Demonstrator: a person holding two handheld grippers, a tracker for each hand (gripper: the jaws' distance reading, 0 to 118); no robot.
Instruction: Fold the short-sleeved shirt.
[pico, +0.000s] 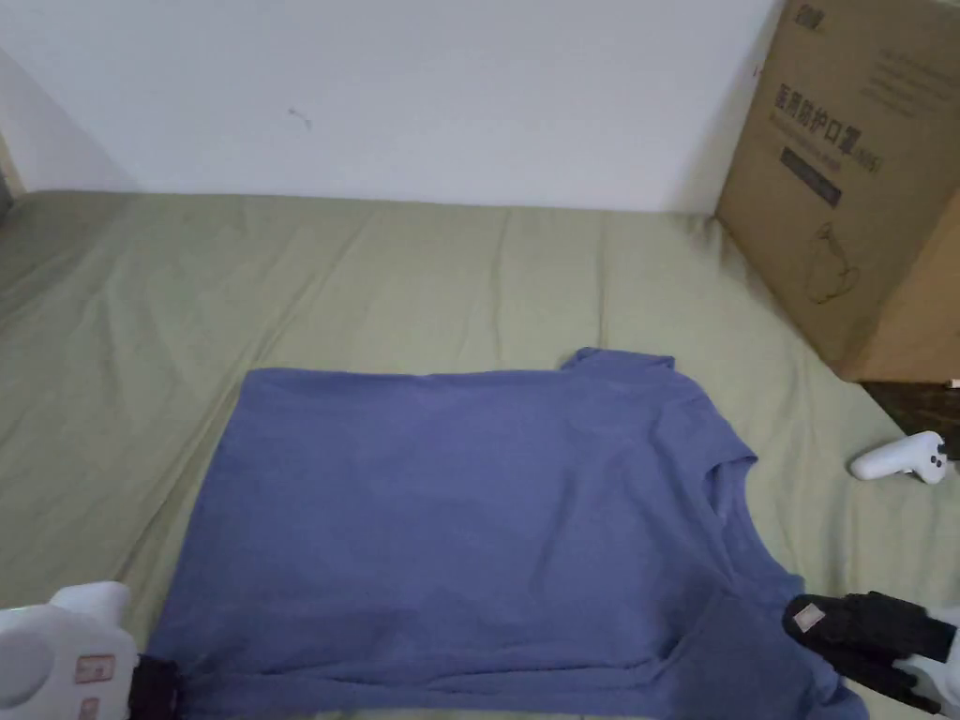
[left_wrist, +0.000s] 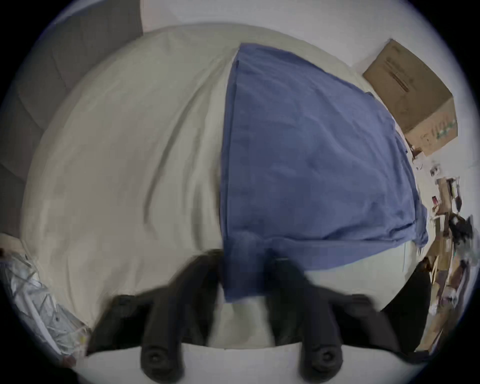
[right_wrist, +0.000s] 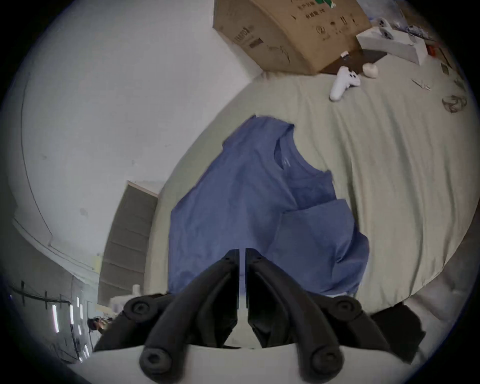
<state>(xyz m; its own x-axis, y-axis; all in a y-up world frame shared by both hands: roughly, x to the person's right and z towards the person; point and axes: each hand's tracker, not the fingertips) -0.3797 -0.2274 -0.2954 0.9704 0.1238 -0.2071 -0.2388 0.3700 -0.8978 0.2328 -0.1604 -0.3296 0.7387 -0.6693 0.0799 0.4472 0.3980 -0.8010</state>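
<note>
A blue short-sleeved shirt (pico: 469, 506) lies spread flat on an olive-sheeted bed (pico: 375, 272), collar to the right, with the near edge apparently being gathered for the first lengthwise fold. At left, the left gripper (left_wrist: 244, 280) has the hem corner between its fingers (left_wrist: 288, 272), though blur leaves the clamp uncertain. At right, the right gripper (right_wrist: 242, 253) hovers at the shoulder, fingers (right_wrist: 231, 259) nearly together, gripping nothing visible. Next, both ends likely must be pinched and carried across evenly.
</note>
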